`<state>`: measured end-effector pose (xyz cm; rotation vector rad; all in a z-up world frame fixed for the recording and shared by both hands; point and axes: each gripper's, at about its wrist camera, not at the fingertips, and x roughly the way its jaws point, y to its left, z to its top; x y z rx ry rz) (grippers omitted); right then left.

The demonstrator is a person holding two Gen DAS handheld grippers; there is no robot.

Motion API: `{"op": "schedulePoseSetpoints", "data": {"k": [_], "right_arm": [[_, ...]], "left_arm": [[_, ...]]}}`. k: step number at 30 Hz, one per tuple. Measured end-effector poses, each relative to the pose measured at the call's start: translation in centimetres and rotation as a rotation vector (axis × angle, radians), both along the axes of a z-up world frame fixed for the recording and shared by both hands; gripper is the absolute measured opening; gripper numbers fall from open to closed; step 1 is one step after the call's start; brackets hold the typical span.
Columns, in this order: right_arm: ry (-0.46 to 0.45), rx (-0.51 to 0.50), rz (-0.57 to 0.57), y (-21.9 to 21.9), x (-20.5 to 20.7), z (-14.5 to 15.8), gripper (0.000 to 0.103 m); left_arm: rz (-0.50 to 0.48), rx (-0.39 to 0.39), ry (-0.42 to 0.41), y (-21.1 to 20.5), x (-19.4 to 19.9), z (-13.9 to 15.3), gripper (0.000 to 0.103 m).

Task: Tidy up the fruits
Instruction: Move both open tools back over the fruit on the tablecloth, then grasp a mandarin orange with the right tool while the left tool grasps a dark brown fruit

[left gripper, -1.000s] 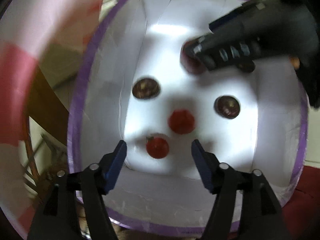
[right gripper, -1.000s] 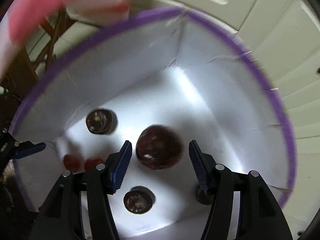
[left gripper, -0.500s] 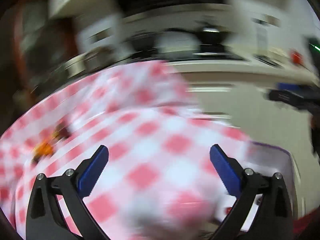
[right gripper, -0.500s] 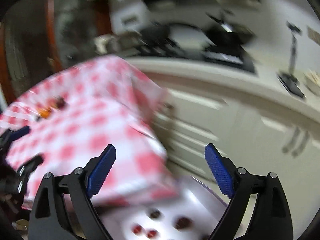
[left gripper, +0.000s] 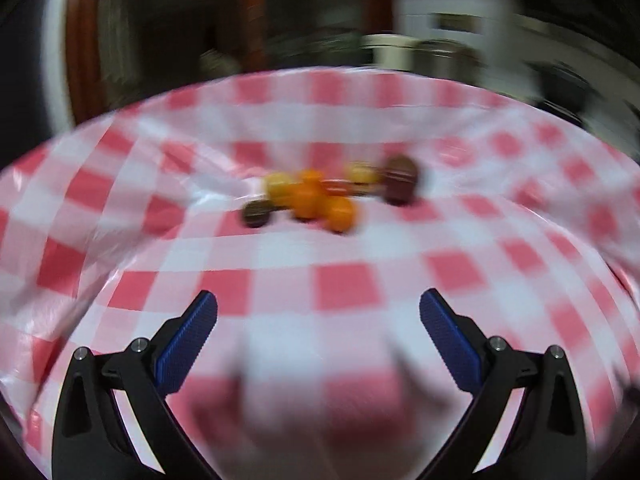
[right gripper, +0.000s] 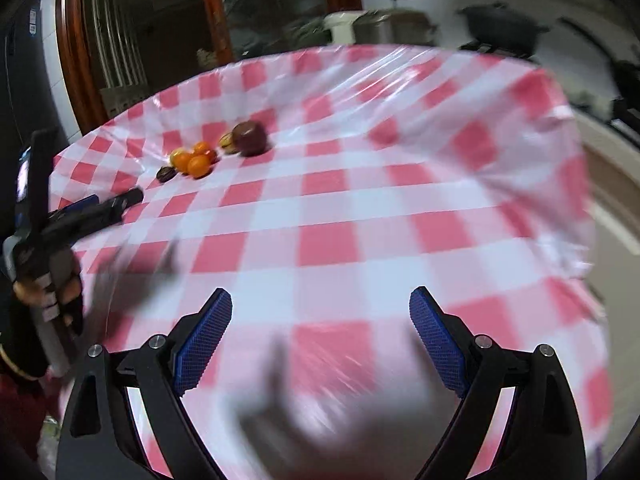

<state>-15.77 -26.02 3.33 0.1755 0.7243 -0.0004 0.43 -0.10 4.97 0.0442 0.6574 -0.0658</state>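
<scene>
A small heap of fruit lies on the red-and-white checked tablecloth [left gripper: 344,280]. In the blurred left wrist view I make out orange fruits [left gripper: 316,202], a big dark purple fruit [left gripper: 400,184] to their right and a small dark one [left gripper: 256,214] to their left. My left gripper [left gripper: 318,304] is open and empty, well short of the heap. From the right wrist the orange fruits [right gripper: 195,163] and purple fruit [right gripper: 250,139] lie far off at the upper left. My right gripper [right gripper: 320,300] is open and empty over the cloth [right gripper: 328,240]. The left gripper [right gripper: 110,200] shows there, held by a hand [right gripper: 60,288].
The cloth's right edge [right gripper: 580,184] hangs over the table's side, with pale cabinets beyond. Behind the table stand a counter with pots [right gripper: 504,28] and a wooden door frame [right gripper: 72,52]. A dark blurred shape [right gripper: 276,400] crosses the cloth near my right fingers.
Both grippers have lifted out of the white, purple-rimmed bin and swung over to the checked table. Their jaws stand wider. The dark fruit between the right jaws stayed in the bin.
</scene>
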Motion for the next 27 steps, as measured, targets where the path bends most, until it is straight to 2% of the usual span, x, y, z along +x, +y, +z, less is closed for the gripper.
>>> {"op": "schedulePoseSetpoints", "data": {"k": [3, 6, 9, 11, 15, 19, 21, 25, 27], "right_arm": [[0.023, 0.037, -0.002, 1.5, 4.8, -1.3, 0.088], [0.051, 0.076, -0.007, 2.6, 9.0, -2.3, 0.088], [0.043, 0.068, 0.027, 4.3, 12.3, -2.2, 0.088], [0.044, 0.034, 0.078, 6.4, 15.0, -2.1, 0.088], [0.042, -0.016, 0.186, 11.0, 20.8, -1.9, 0.087], [0.087, -0.035, 0.244, 14.7, 27.1, -2.2, 0.074], [0.108, -0.059, 0.26, 16.2, 29.5, -2.4, 0.073], [0.13, -0.11, 0.283, 18.1, 32.3, -2.7, 0.06], [0.145, -0.131, 0.283, 18.5, 32.9, -2.9, 0.057]], "left_arm": [[0.164, -0.079, 0.026, 3.4, 4.5, -1.2, 0.102], [0.251, -0.193, 0.032, 6.3, 7.9, -1.6, 0.101], [0.262, -0.284, 0.021, 8.2, 9.8, -1.6, 0.101], [0.231, -0.38, 0.027, 9.5, 10.0, -1.8, 0.101], [0.216, -0.503, 0.072, 11.5, 10.3, -2.5, 0.101], [0.229, -0.557, 0.083, 12.5, 10.2, -3.1, 0.101], [0.233, -0.563, 0.085, 12.6, 10.2, -3.2, 0.101], [0.231, -0.545, 0.092, 12.2, 10.2, -3.3, 0.101], [0.225, -0.527, 0.091, 11.9, 10.2, -3.3, 0.101]]}}
